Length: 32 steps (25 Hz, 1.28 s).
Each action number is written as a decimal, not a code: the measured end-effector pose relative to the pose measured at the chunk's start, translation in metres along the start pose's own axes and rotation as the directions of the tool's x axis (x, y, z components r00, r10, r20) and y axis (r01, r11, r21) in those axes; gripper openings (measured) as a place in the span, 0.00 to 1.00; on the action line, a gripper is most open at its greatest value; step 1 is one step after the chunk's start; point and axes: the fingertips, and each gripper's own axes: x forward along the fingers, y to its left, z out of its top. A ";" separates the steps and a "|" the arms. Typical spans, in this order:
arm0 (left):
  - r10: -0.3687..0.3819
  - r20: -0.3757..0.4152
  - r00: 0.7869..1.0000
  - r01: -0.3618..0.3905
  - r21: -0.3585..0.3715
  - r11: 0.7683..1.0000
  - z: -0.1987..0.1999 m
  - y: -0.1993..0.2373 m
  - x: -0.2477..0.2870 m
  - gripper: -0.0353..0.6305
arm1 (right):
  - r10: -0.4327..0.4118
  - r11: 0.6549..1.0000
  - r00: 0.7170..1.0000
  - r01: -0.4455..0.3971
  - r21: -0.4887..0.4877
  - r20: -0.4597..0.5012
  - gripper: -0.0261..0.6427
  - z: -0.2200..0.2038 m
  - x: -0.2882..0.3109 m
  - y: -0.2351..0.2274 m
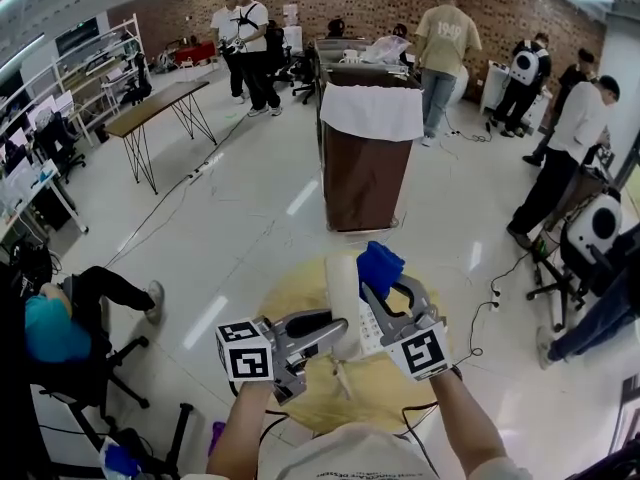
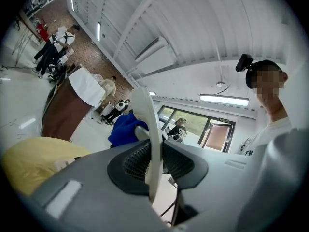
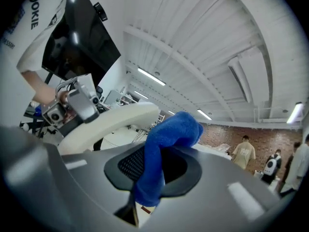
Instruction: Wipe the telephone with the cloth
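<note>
One white telephone handset upright, held above one round yellow table. My left gripper clamps it edge-on, jaws narrow. One blue cloth bunched, pinched in my right gripper, just beside handset's upper end; contact unclear. Two grippers close, facing each other. One brown stand beyond table.

Round yellow table at near centre, standing on a glossy pale floor. 1 item visible on top: a white phone base with keypad, right of centre and partly covered. A thin cord lies across the near part. A loose cable runs over the floor at far left.
</note>
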 end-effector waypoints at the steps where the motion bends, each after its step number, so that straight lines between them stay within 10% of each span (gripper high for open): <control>1: -0.019 -0.009 1.000 0.019 0.001 1.000 0.001 -0.005 0.002 0.17 | 0.010 1.000 1.000 -0.011 -0.025 -0.005 0.14 -0.001 0.001 0.003; 32: -0.144 -0.047 0.988 0.141 -0.058 0.988 0.004 -0.023 0.013 0.17 | 0.057 0.930 0.998 -0.057 -0.362 -0.011 0.14 -0.024 -0.020 0.071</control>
